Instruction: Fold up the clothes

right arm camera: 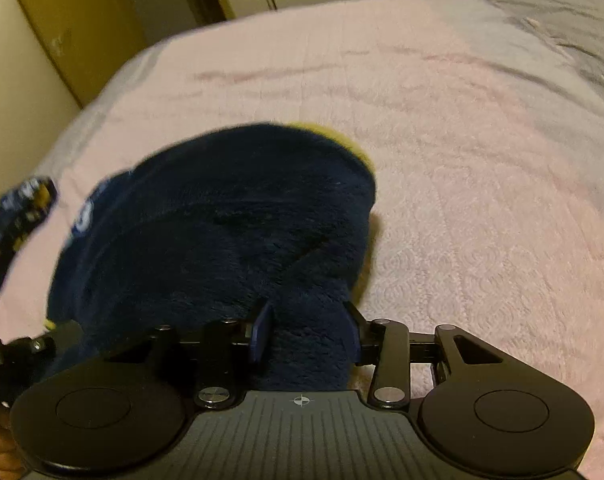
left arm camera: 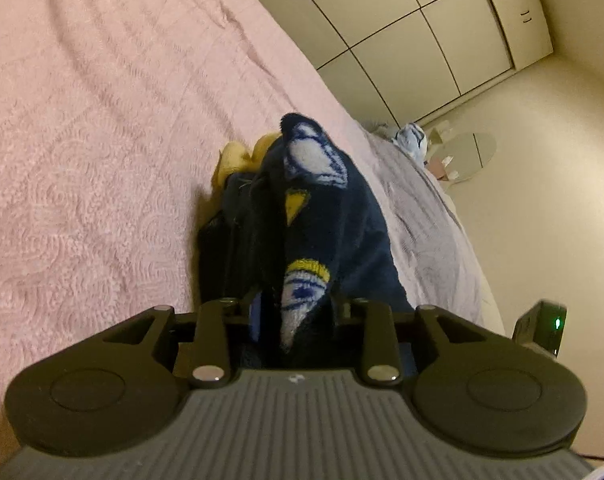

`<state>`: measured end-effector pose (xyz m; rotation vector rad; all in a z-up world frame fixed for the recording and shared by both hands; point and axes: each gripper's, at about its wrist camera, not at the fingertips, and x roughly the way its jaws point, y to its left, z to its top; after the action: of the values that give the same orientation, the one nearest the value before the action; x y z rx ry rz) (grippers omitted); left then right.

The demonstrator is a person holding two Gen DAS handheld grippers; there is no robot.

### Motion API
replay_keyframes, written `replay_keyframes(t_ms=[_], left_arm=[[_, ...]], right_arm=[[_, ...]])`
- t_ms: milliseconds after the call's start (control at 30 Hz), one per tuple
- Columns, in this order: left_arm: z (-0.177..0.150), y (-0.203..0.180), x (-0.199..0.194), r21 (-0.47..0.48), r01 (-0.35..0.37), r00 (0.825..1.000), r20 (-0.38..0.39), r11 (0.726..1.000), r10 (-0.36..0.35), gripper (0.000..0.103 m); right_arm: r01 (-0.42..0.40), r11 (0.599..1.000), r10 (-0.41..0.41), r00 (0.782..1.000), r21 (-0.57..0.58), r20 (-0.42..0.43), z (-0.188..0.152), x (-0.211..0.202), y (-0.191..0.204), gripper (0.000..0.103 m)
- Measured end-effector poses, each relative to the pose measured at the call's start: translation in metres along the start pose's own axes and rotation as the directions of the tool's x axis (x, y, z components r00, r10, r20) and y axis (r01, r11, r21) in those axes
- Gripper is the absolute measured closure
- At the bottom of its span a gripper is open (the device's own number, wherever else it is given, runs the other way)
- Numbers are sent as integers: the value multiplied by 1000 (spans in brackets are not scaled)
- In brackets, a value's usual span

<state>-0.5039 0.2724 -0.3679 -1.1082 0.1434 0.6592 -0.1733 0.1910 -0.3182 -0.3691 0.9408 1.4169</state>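
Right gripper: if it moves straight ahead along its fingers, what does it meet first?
The right gripper already pinches the dark navy fleece garment; straight on lies more of that fleece, then probably the pink textured bedspread.

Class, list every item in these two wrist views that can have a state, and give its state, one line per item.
Left hand-held gripper: shut on the navy fleece garment.
Right hand-held gripper: shut on the navy fleece garment.
Navy fleece garment: bunched, not folded flat, held above the pink bedspread.
Pink bedspread: spread over the bed, lightly wrinkled.
Wardrobe doors: closed.
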Motion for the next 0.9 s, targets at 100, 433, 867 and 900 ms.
replay_keyframes(t_ms=[100,433,867,900], left_arm=[[-4,-6,-23,-26,1,1000,26,1000,0,74],[-30,-23,-72,-109,-15,996,87,994,24,41],[-43,-14,-59,-298,-6,995,92,955,35,43],[-43,-9,-55,-322,-14,995,90,947,46,43]], right_arm=[[-43,999,40,993,23,114,-15,-31,-13,61],[-35,979,107,929,-203,355,-135,-128,2,46],[249,810,-13,913,-531,409,-156,-81,69,39],[255,804,-16,912,-538,409,-157,-78,69,39]])
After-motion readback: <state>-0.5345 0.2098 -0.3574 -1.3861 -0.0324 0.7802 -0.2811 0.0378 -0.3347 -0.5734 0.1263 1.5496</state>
